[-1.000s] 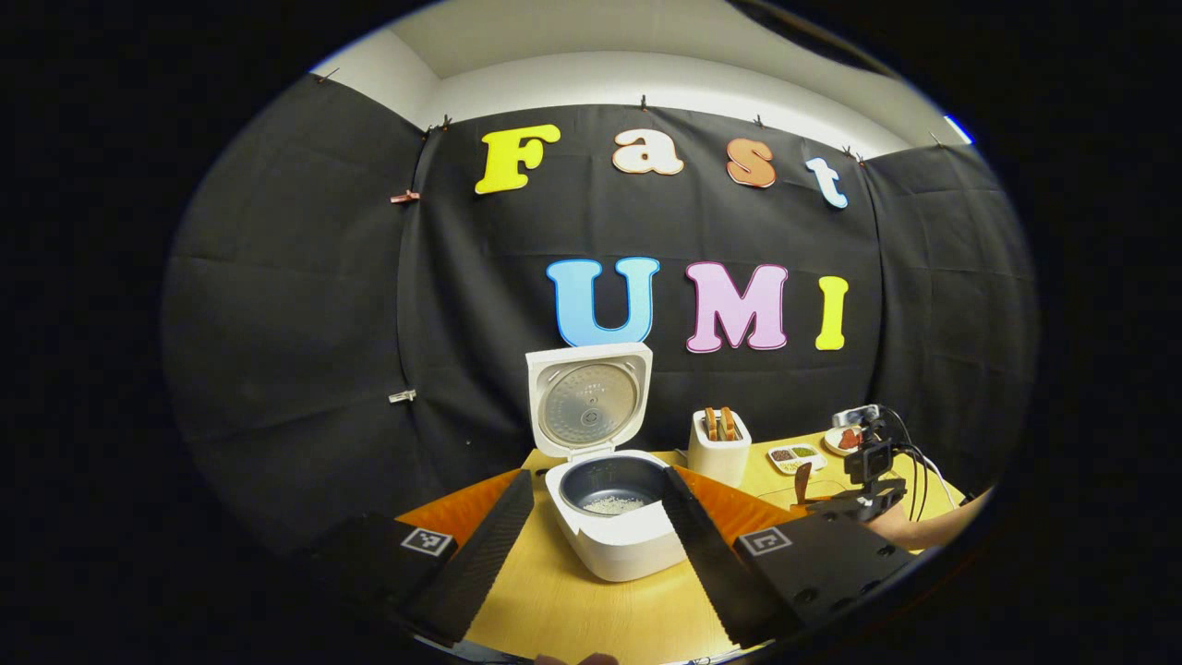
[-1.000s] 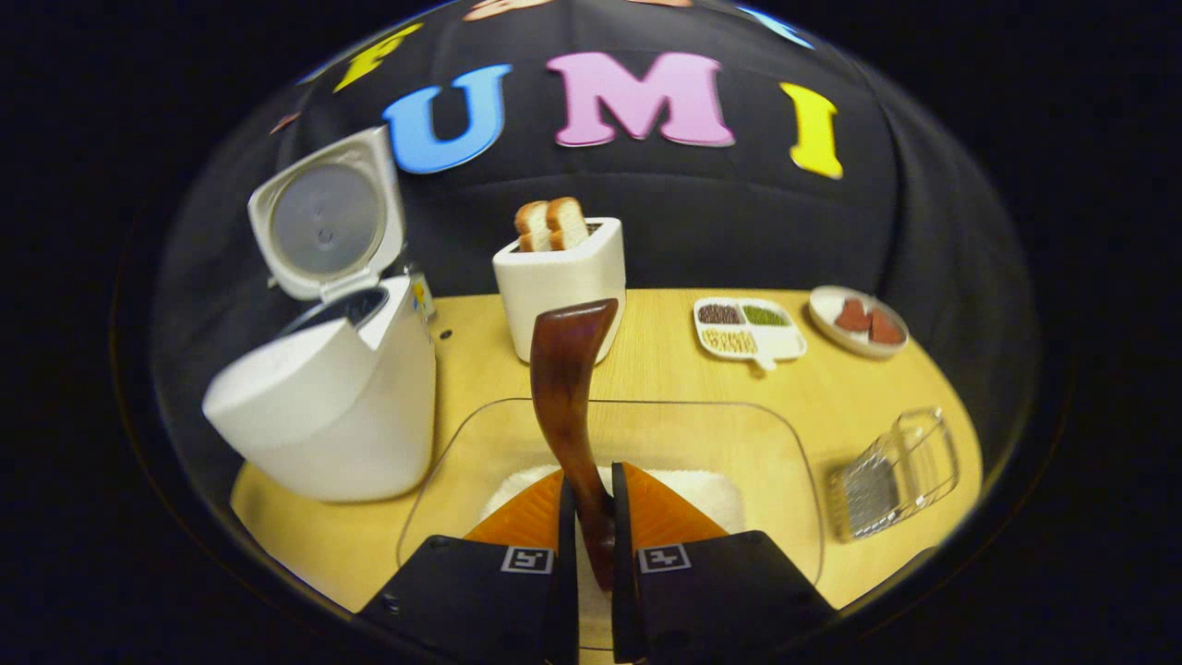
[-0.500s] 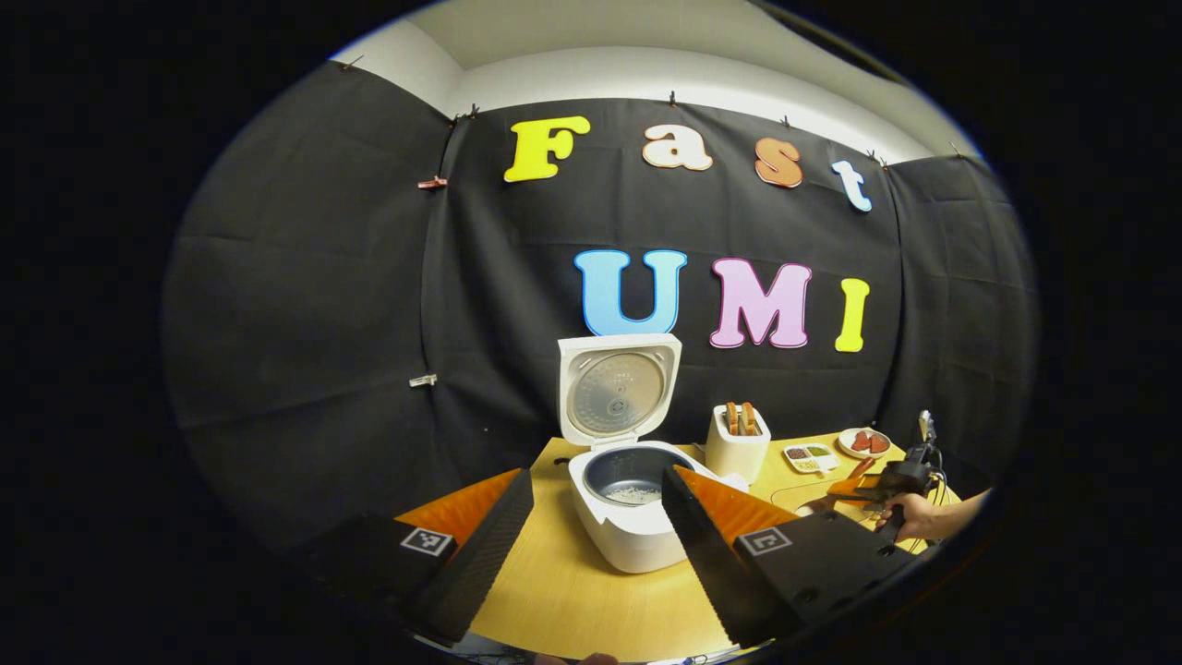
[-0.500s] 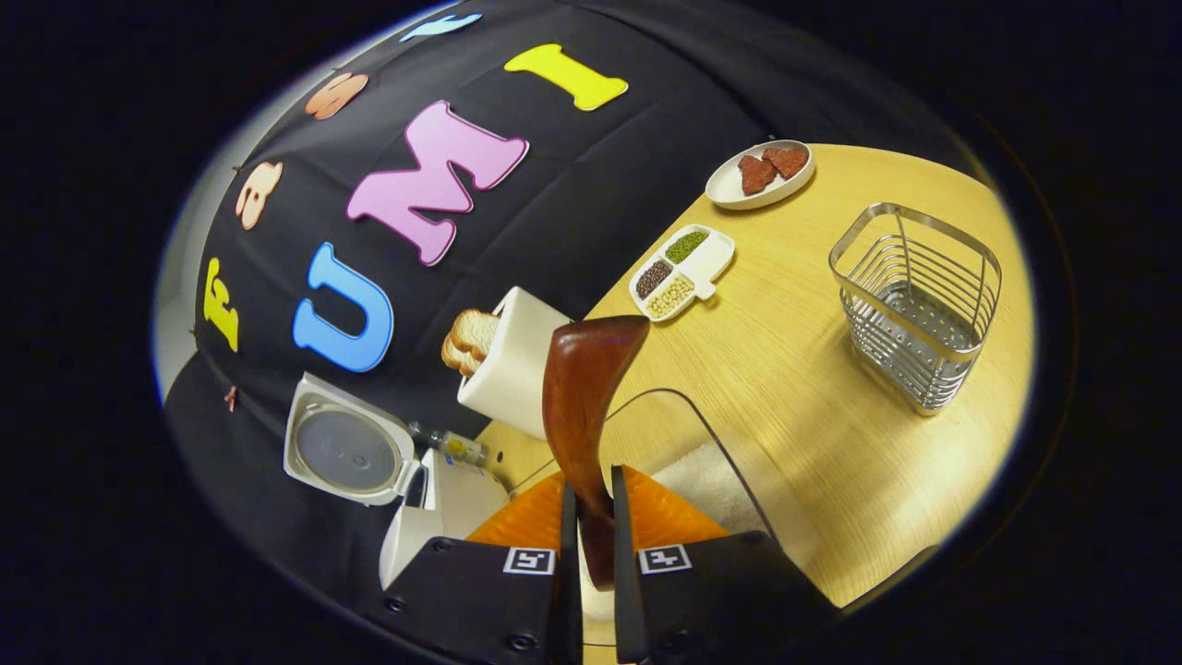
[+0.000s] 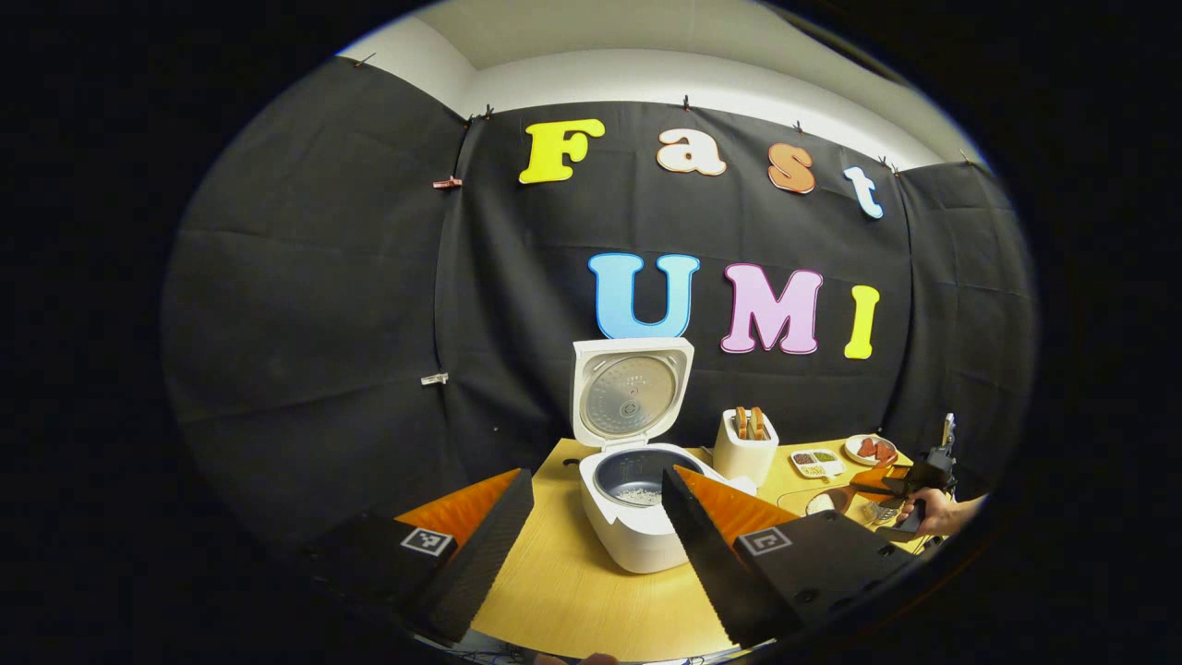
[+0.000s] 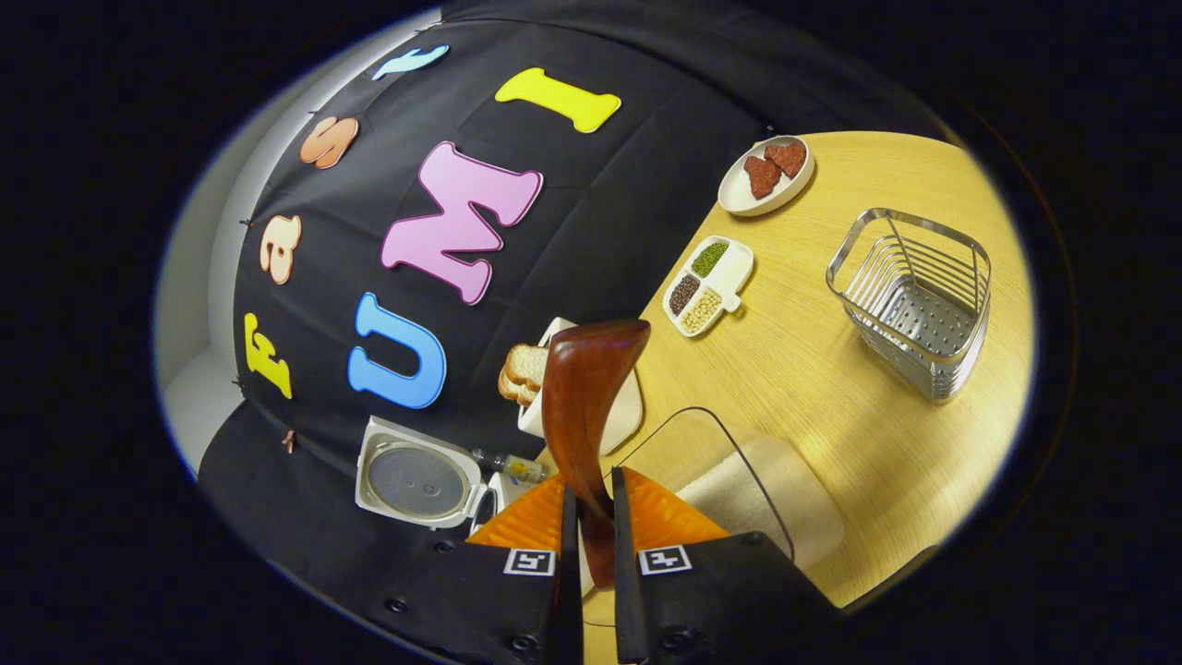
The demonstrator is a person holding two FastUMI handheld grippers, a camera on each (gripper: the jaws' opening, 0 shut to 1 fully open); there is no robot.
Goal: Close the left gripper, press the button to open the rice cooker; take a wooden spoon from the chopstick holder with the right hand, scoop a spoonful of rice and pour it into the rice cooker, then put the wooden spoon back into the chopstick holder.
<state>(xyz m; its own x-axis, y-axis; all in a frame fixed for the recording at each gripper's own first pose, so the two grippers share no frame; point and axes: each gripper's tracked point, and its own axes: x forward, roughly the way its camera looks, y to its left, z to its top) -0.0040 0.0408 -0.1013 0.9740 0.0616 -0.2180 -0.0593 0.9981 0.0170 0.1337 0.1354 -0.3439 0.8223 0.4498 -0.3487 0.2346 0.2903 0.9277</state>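
Fingers of the right gripper [image 6: 591, 554] are clamping the handle of the dark brown wooden spoon [image 6: 584, 406], its bowl rising in front of the white toaster with bread slices [image 6: 572, 392]. Just beside it, the clear rectangular rice tray [image 6: 739, 480] is lying on the pale wooden table [image 6: 831, 369], with the wire-mesh steel chopstick holder [image 6: 914, 300] standing well apart. The left gripper [image 5: 591, 545] is hanging with fingers spread wide, framing the white rice cooker [image 5: 637, 517], whose lid is standing upright.
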